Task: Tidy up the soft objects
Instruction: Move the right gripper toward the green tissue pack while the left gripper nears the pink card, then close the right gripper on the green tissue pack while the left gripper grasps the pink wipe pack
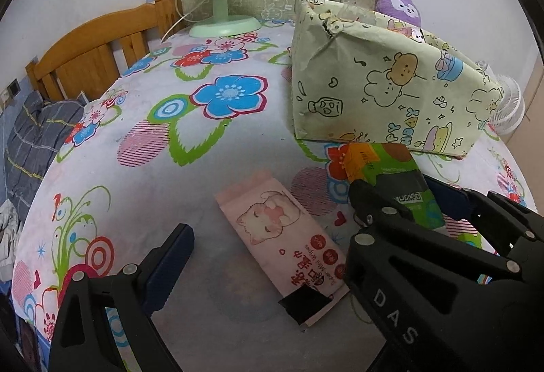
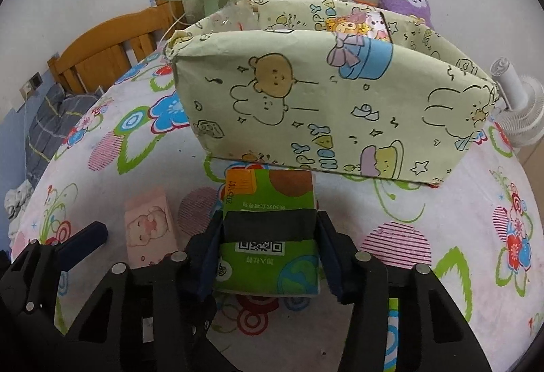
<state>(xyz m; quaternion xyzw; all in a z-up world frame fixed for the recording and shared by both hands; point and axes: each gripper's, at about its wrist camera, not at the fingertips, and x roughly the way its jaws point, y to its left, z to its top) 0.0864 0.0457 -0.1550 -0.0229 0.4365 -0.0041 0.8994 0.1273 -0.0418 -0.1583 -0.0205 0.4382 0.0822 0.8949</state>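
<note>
One green tissue packet (image 2: 268, 236) on the floral sheet (image 2: 459, 202) before one cartoon-print box (image 2: 306, 100), clamped by right gripper (image 2: 268, 256). One pink wipes packet (image 1: 285, 242) between spread left gripper (image 1: 272, 256) fingers. Two fans.

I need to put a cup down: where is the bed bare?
Bare sheet runs from the fan down to the pink pack. Crowded by the box, green pack and right gripper.
</note>
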